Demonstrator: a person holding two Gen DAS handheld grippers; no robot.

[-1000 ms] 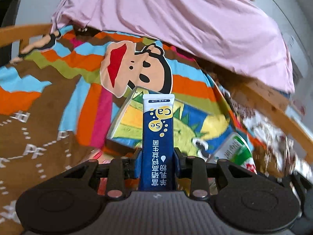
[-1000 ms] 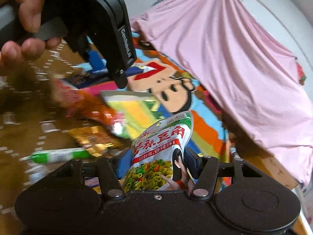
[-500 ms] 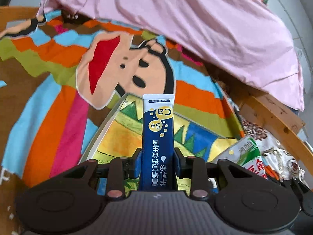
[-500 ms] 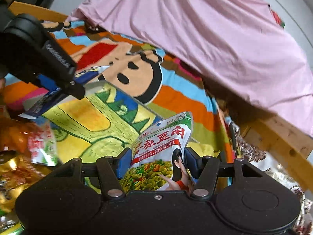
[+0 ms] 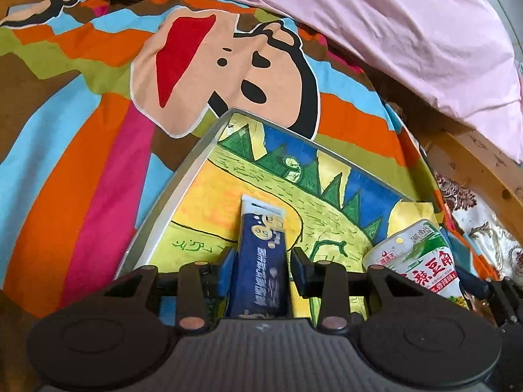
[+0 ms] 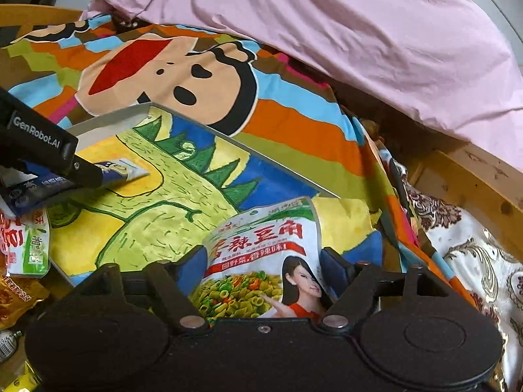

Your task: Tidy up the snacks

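Observation:
A shallow tray with a grey rim [image 5: 183,176] and a painted dinosaur bottom lies on the colourful cloth; it also shows in the right wrist view [image 6: 108,124]. My left gripper [image 5: 263,266] stands open over the tray; the dark blue sachet [image 5: 261,261] lies loose between its fingers, tilted down onto the tray bottom. It shows in the right wrist view too [image 6: 121,171], under the left gripper's finger [image 6: 49,150]. My right gripper [image 6: 261,268] has its jaws parted around a white and green snack bag [image 6: 264,254] above the tray's right part. That bag shows in the left wrist view [image 5: 421,261].
A pink sheet [image 5: 376,26] hangs over the far side. A wooden bed frame [image 6: 457,176] runs on the right. Several snack packets [image 6: 23,261] lie at the tray's left edge in the right wrist view. The cartoon cloth [image 5: 81,114] spreads to the left.
Both grippers moved forward and down over the tray. The left jaws opened and the blue sachet tipped down onto the tray. The right jaws parted around the snack bag.

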